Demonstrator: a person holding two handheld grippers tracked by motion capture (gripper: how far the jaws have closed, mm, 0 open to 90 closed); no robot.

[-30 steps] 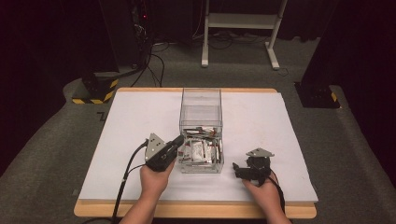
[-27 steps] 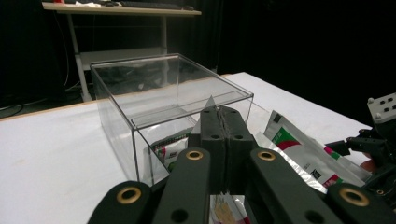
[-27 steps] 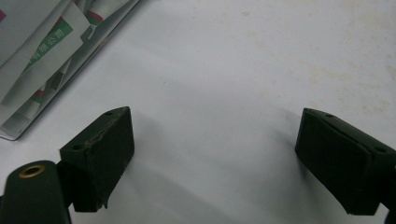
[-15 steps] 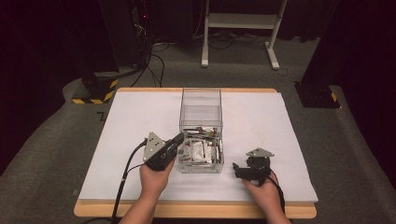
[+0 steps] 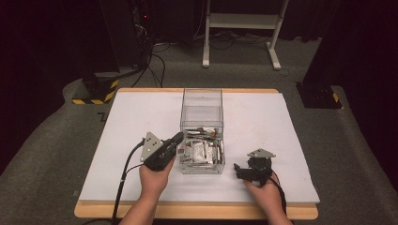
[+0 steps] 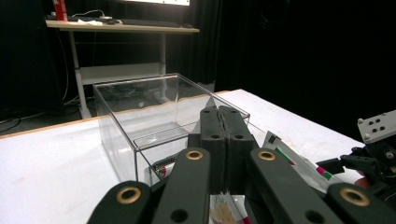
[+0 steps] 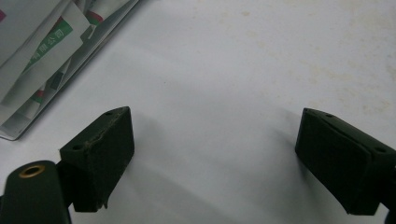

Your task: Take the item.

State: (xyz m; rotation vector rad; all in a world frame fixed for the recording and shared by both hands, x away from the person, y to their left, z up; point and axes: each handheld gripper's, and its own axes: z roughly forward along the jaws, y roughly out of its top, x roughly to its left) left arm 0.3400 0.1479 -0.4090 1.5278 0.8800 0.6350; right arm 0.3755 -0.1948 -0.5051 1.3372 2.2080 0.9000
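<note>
We hold the left hand-held gripper (image 5: 177, 138) raised at the near left corner of the clear box (image 5: 202, 112), its tip at the box's rim. In the left gripper view its two black jaws are pressed flat together with nothing between them, and the box's transparent walls rise just ahead of them. Inside the box, at its end nearest us and right beside that gripper's tip, lies a heap of white sachets (image 5: 201, 151) with red and green print; the far half of the box looks empty. Some of the sachets (image 6: 292, 161) show just right of the closed jaws in the left gripper view.

We keep the right hand-held gripper (image 5: 238, 169) low over the white desk (image 5: 263, 117), on the other side of the box from the left one and a little apart from the box wall. In the right gripper view its jaws stand wide apart over bare white surface, gripping nothing. The sachets (image 7: 42, 56) lie beyond its left jaw, seen at the top left corner of that view, not touching it.
</note>
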